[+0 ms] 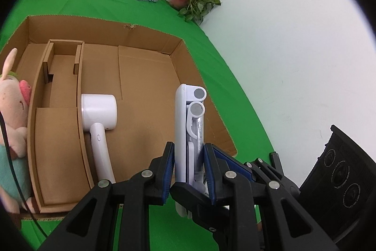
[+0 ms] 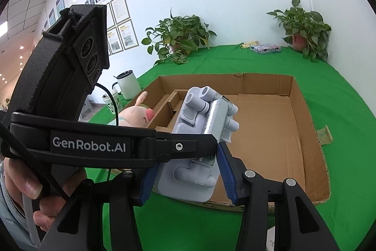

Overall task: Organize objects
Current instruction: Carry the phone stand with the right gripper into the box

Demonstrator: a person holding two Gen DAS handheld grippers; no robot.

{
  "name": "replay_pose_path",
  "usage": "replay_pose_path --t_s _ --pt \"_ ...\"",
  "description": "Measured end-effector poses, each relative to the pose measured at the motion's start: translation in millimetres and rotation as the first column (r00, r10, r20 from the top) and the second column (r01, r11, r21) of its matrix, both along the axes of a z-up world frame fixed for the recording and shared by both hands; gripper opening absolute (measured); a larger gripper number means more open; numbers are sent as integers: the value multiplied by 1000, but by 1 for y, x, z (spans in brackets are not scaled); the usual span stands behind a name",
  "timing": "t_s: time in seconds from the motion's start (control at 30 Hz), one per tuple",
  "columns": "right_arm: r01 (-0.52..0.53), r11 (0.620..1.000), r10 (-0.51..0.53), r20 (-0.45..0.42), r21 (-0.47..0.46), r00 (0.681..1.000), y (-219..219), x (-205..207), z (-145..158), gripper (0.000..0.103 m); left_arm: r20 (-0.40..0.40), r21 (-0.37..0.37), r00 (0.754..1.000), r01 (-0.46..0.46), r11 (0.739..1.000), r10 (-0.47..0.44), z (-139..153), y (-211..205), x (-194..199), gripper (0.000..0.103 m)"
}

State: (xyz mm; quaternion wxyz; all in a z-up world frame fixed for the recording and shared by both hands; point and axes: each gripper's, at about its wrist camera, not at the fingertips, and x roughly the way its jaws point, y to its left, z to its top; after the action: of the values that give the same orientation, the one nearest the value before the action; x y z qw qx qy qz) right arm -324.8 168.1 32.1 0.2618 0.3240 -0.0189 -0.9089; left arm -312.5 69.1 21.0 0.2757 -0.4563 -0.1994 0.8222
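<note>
The left tongs (image 1: 189, 158) clamp a white folded stand (image 1: 188, 133), holding it upright above the near edge of the open cardboard box (image 1: 145, 67) on the green tabletop (image 1: 223, 77). The right tongs (image 2: 185, 177) sit wide around the stand's base, pads apart from it. A white hair dryer (image 1: 98, 114) lies inside the box; a plush pig (image 1: 14, 109) rests against the box's left wall.
</note>
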Motion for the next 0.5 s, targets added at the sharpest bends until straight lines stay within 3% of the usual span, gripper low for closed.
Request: replay_pose_path --t_s 0.27,0.5 --pt "10 1000 -9 56 -21 998 15 -25 -22 47 58 -15 998 1 1000 0 -18 10 -22 23" --pt "-13 999 19 149 -39 989 25 -47 -46 47 157 -35 987 -33 999 38 -43 15 -37 23"
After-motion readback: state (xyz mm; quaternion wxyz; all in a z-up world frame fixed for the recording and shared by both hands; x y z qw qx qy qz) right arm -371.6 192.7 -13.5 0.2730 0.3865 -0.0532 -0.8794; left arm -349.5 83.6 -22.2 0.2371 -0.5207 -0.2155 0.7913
